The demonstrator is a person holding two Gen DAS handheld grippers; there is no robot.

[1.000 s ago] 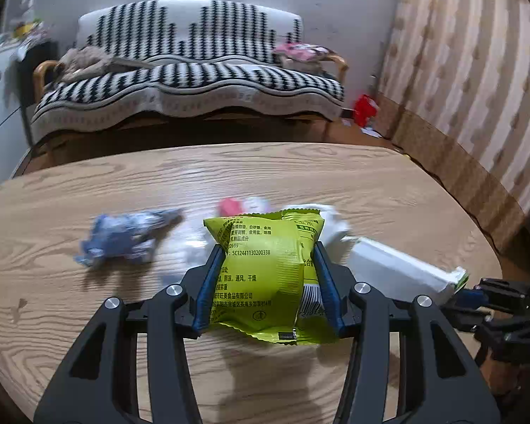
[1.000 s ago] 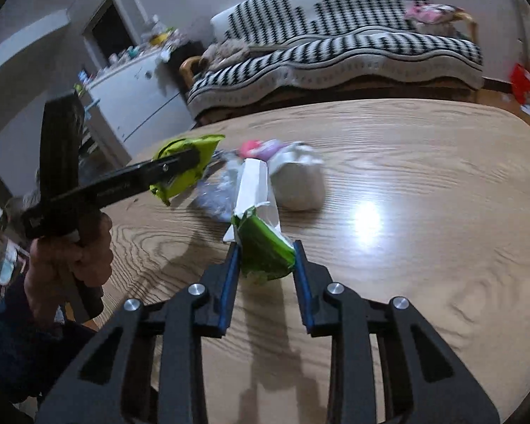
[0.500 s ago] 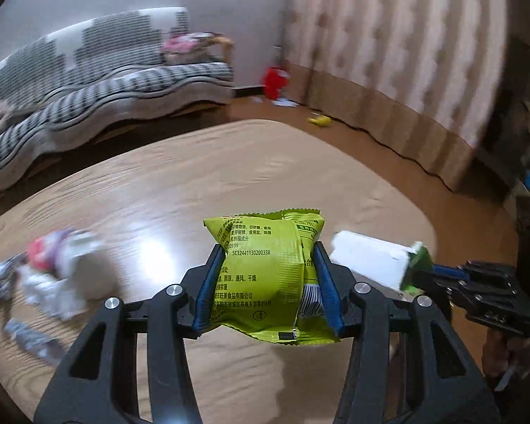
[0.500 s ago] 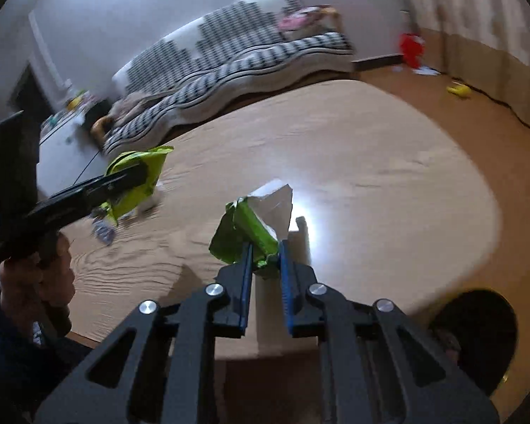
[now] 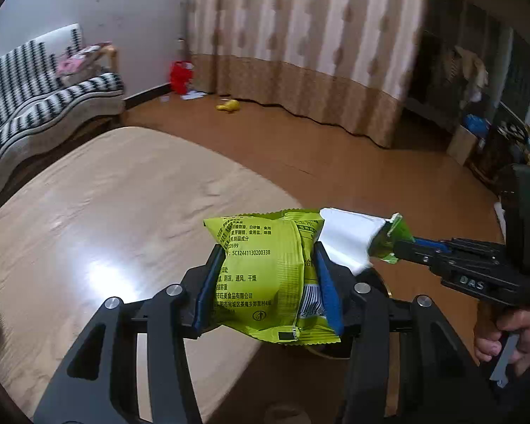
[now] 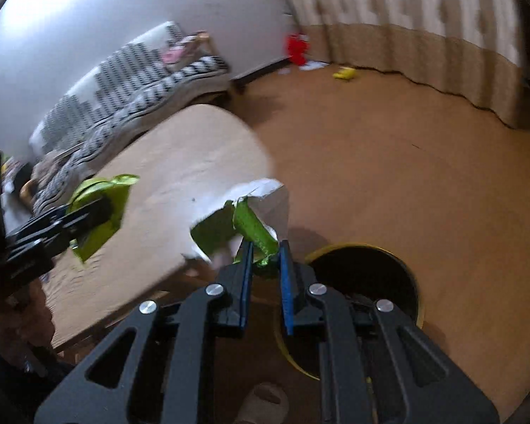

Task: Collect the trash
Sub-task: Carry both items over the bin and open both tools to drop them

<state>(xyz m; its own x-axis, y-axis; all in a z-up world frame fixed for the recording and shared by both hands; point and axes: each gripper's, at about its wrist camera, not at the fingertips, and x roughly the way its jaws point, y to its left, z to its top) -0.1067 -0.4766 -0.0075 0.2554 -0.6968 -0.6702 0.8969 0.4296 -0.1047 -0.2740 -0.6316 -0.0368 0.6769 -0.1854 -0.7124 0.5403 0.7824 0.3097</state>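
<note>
My left gripper (image 5: 268, 251) is shut on a yellow-green snack packet (image 5: 265, 282), held above the table's right edge (image 5: 229, 183). Just to its right, my right gripper (image 5: 401, 245) pinches a torn green and white wrapper (image 5: 346, 240). In the right wrist view my right gripper (image 6: 265, 247) is shut on that wrapper (image 6: 254, 226), past the table corner (image 6: 194, 141) and beside a black bin with a yellow rim (image 6: 367, 272) on the floor. The left gripper (image 6: 88, 215) with its packet (image 6: 104, 198) hangs at the left, over the table.
A striped sofa (image 5: 35, 99) stands behind the table and a long curtain (image 5: 300, 53) lines the far wall. A red bag (image 6: 296, 47) and a yellow object (image 6: 344, 73) lie on the brown floor. A slipper (image 6: 265, 402) sits below the bin.
Both grippers have swung right, away from the trash left on the table, carrying the packet and the wrapper to the table's edge. The right jaws have narrowed on the wrapper. The bin has come into view.
</note>
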